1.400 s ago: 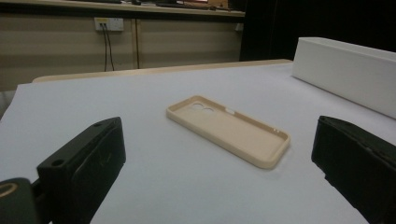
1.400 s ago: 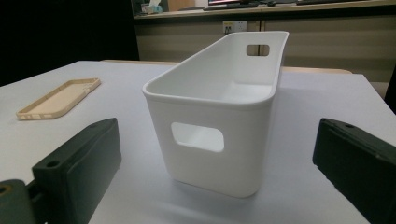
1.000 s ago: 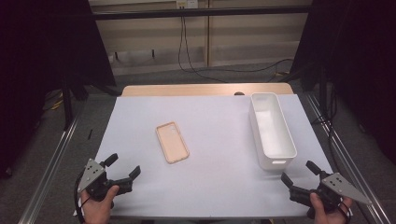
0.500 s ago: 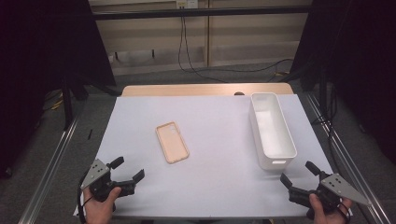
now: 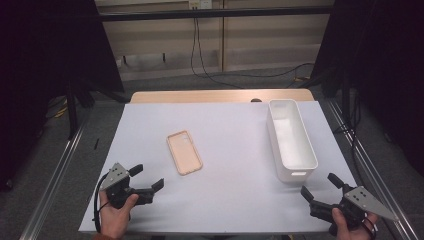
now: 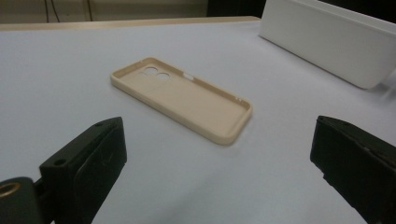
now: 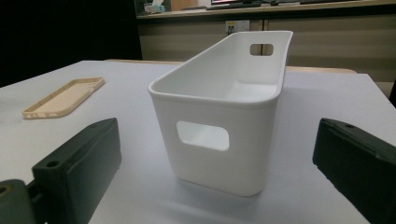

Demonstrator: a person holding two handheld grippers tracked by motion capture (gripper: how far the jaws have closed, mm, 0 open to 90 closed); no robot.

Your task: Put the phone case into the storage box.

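Phone case (image 5: 184, 152) unmoved, left tongs (image 5: 147, 178) nearer it, jaws apart

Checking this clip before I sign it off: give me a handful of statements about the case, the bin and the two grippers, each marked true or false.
1. The phone case lies inside the bin. False: it lies on the table's white sheet, left of the bin and apart from it.
2. The left gripper is open and holds nothing. True.
3. The case lies hollow side up. True: the left gripper view shows its raised rim and camera cutouts.
4. The bin holds several items. False: what shows of its inside is bare.
5. The right gripper is shut on the bin's handle. False: its jaws are spread, short of the bin.
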